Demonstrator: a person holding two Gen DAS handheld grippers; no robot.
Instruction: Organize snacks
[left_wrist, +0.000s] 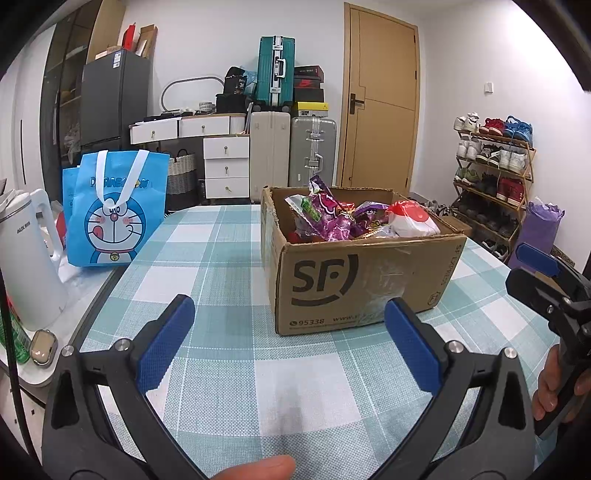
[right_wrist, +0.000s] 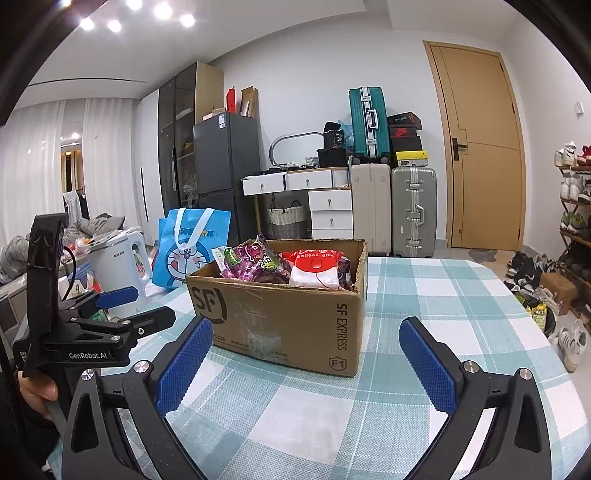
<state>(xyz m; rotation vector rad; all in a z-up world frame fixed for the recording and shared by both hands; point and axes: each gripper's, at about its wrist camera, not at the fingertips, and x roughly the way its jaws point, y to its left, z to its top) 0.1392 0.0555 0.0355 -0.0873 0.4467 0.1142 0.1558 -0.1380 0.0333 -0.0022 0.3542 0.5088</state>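
Snacks (right_wrist: 280, 264) heaped in cardboard box (left_wrist: 365, 291) mid-worktop (left_wrist: 221, 369). Left gripper (left_wrist: 290, 343) and right gripper (right_wrist: 304, 363) fingers wide apart, empty. Sorted already or awaiting: undecidable.

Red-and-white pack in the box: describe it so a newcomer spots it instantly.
On the checked tablecloth stands an open SF cardboard box full of snacks. The pack sits at the top of the pile, beside shiny purple wrappers. It alone is white with a red top, printed "balloon glue".
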